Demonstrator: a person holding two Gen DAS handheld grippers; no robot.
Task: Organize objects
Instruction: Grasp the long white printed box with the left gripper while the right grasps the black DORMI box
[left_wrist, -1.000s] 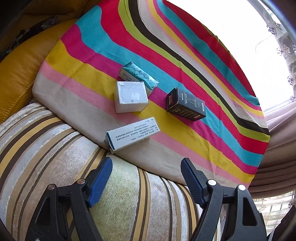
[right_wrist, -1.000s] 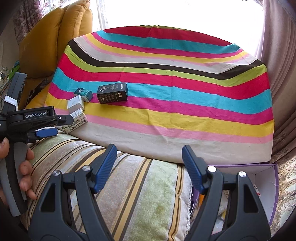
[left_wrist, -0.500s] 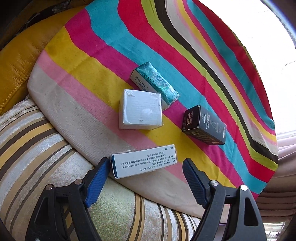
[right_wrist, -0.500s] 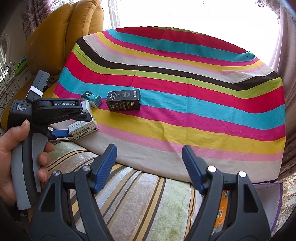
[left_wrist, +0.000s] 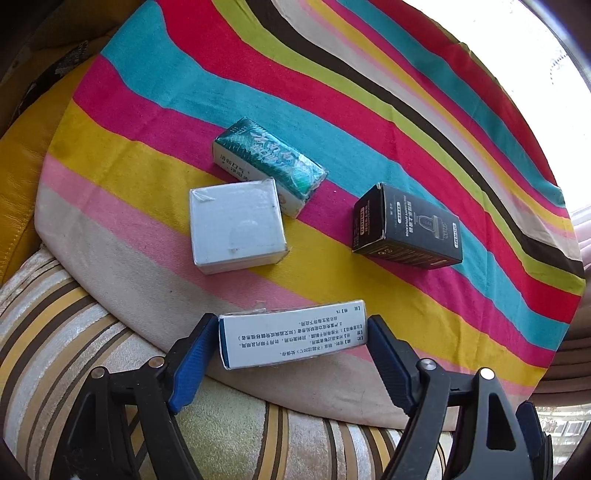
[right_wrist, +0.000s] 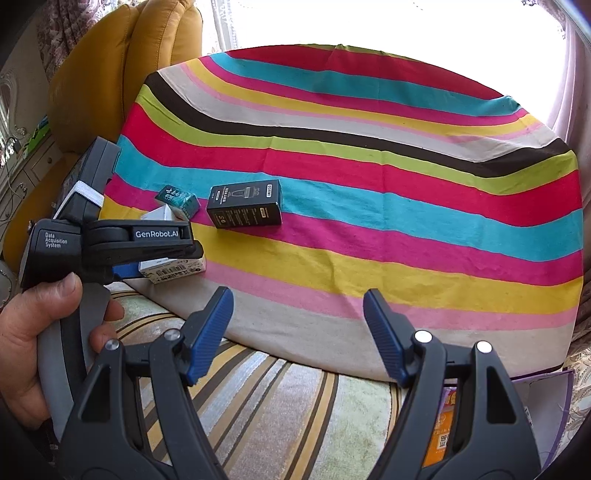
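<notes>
Setting: a striped cloth (left_wrist: 424, 122) in bands of red, teal, pink, yellow, lime, dark brown and beige covers a flat surface; a striped velvety cushion (left_wrist: 66, 339) lies at its near edge, and a mustard leather armchair (right_wrist: 110, 62) stands at the far left.
Left gripper (left_wrist: 291, 332): jaws spread wide, one blue pad at each end of a long white medicine box (left_wrist: 291, 334). The left pad sits right at the box end; whether either pad is touching cannot be told.
Long white medicine box: lies flat on the beige border of the cloth, printed side up, near the cushion.
White square box (left_wrist: 236, 225): film-wrapped, lying just beyond the long box.
Green-topped box (left_wrist: 269, 162): lies tilted behind the white square box, touching its far corner.
Black box (left_wrist: 406, 229): lies to the right, apart from the others, on the pink and teal bands.
Right gripper (right_wrist: 299, 325): jaws open, holding nothing, over the cushion near the cloth's edge.
Hand (right_wrist: 40, 339): grips the left gripper's grey handle, seen from the right wrist camera.
</notes>
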